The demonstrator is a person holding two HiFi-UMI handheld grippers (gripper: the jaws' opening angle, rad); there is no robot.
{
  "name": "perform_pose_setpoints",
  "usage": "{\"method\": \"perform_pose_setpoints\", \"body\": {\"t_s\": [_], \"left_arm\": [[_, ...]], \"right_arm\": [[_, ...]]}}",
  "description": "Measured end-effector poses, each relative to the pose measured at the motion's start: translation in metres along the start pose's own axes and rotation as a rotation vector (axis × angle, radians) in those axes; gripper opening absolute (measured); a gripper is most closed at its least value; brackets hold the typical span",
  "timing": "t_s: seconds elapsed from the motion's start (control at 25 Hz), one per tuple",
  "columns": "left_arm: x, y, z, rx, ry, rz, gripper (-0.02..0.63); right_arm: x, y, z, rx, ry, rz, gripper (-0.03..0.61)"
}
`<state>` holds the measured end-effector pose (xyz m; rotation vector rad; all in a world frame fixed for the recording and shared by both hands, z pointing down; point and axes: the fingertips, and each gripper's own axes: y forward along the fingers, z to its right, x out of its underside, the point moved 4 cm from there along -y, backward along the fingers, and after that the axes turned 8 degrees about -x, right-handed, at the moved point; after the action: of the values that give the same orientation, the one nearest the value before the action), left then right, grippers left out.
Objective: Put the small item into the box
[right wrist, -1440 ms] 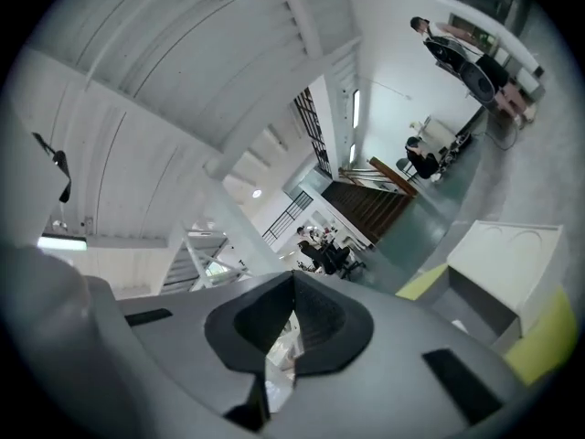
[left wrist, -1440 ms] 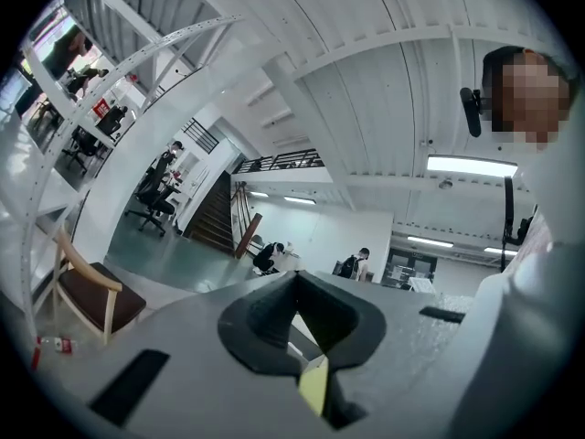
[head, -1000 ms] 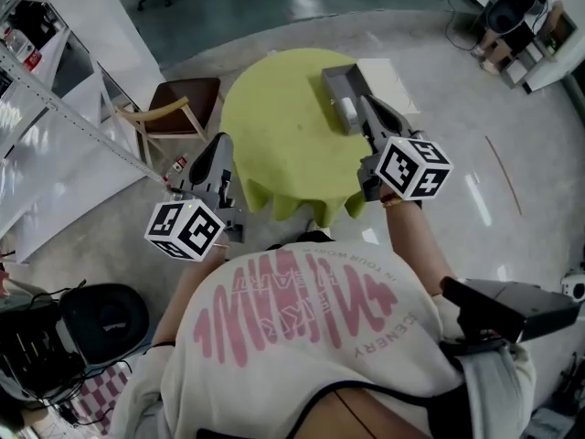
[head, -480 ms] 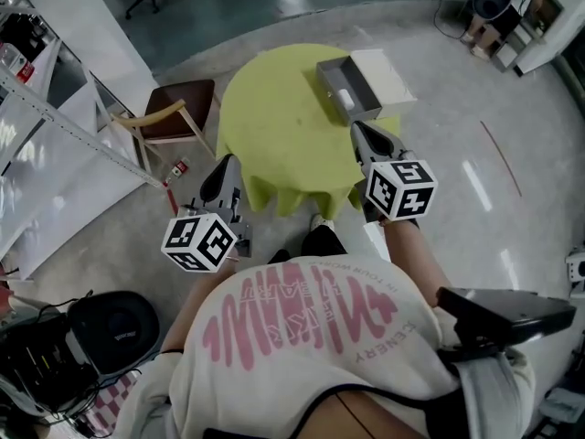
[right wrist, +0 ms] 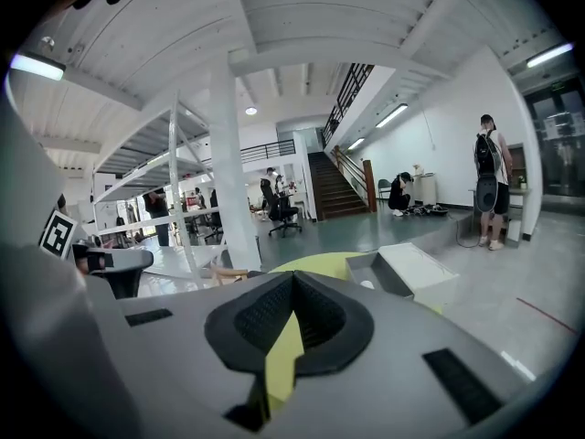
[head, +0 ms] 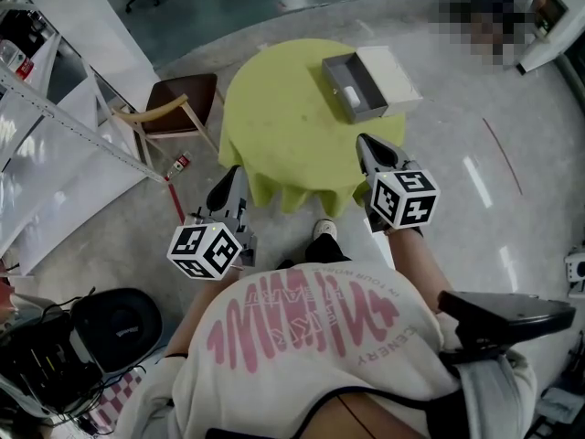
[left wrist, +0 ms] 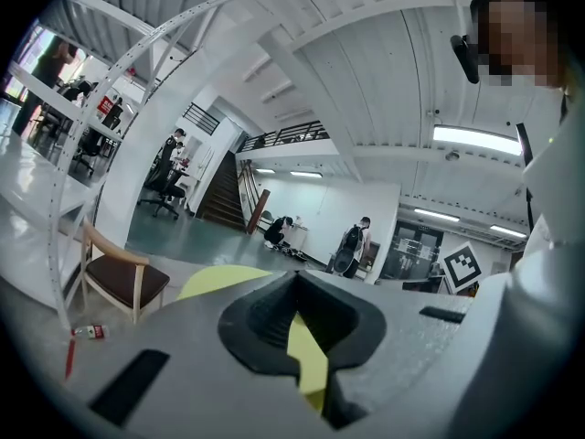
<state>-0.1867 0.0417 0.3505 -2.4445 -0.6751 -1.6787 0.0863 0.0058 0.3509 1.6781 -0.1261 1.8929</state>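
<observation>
Task judged essentially complete. The pale small item [head: 348,92] lay inside the open grey box [head: 366,79] near the far right edge of the round table [head: 274,126], white lid [head: 391,73] touching it. Left gripper [head: 232,172] and right gripper [head: 365,143] hung by the near edge, jaws pressed together, pinching nothing.

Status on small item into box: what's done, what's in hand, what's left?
Done: the small white item lies inside the open grey box on the green table. In hand: nothing; the left gripper and right gripper are both shut and empty, held by the table's near edge. Left: apparently nothing for the placement; the white lid lies beside the box, not on it.
</observation>
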Motion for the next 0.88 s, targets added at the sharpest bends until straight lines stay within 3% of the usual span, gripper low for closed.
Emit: {"method": "perform_pose_setpoints", "body": {"t_s": [0.88], "left_arm": [[-0.006, 0.007, -0.014, -0.012, -0.011, 0.015, 0.006]], "right_arm": [[0.005, 0.009, 0.013, 0.036, -0.008, -0.025, 0.006]]}}
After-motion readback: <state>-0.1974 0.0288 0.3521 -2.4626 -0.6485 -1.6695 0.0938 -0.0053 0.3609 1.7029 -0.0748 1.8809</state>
